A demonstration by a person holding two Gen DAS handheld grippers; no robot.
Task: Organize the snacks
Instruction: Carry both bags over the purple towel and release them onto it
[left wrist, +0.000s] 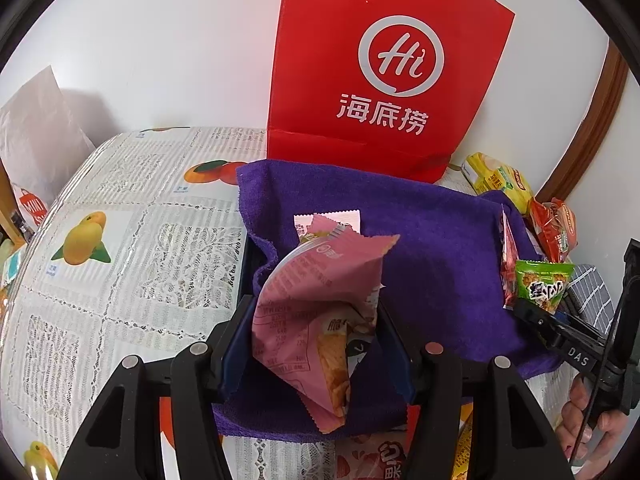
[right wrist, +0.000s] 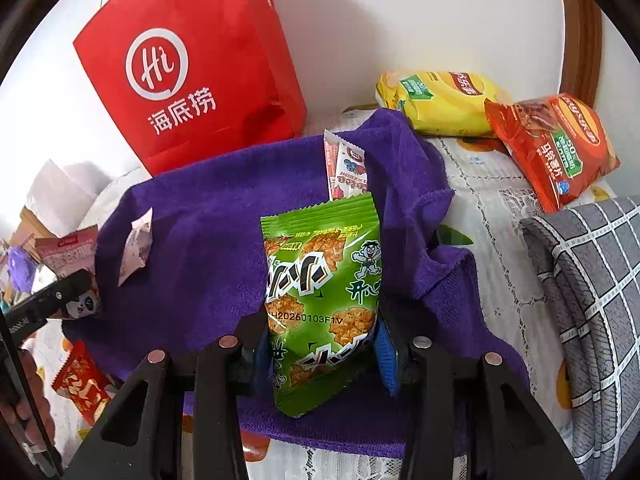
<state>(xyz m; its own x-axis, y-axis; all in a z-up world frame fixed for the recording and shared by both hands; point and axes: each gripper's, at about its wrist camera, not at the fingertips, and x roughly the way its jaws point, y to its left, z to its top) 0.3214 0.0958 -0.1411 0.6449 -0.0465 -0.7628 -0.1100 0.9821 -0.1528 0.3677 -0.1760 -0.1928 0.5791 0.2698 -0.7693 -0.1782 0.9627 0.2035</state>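
1. Left tongs (left wrist: 316, 344) are clamped on a pink snack packet (left wrist: 320, 316), which stands between the blue pads and rises above a purple towel (left wrist: 436, 256).
2. Right tongs (right wrist: 320, 344) are clamped on a green snack packet (right wrist: 322, 296), held upright over the same towel; the left wrist view shows this packet at the right edge of the towel.
3. Just behind the green packet a red and white stick packet (right wrist: 347, 168) stands tilted on the towel's far part.
4. Another small pink packet (right wrist: 136, 248) lies on the towel toward its left side, apart from both tongs.
5. Spread over a table (left wrist: 132, 256), the towel rests on a lace-patterned cloth printed with fruit pictures.
6. At the far edge of the towel a red Haidilao paper bag (left wrist: 384, 72) stands upright against the white wall.
7. Far right of the towel, a yellow chip bag (right wrist: 440, 104) lies beside an orange-red chip bag (right wrist: 556, 152), the two touching.
8. On the near right lies a grey checked cushion (right wrist: 592, 300).
9. Near left of the towel, a red snack packet (right wrist: 82, 384) lies on the table.
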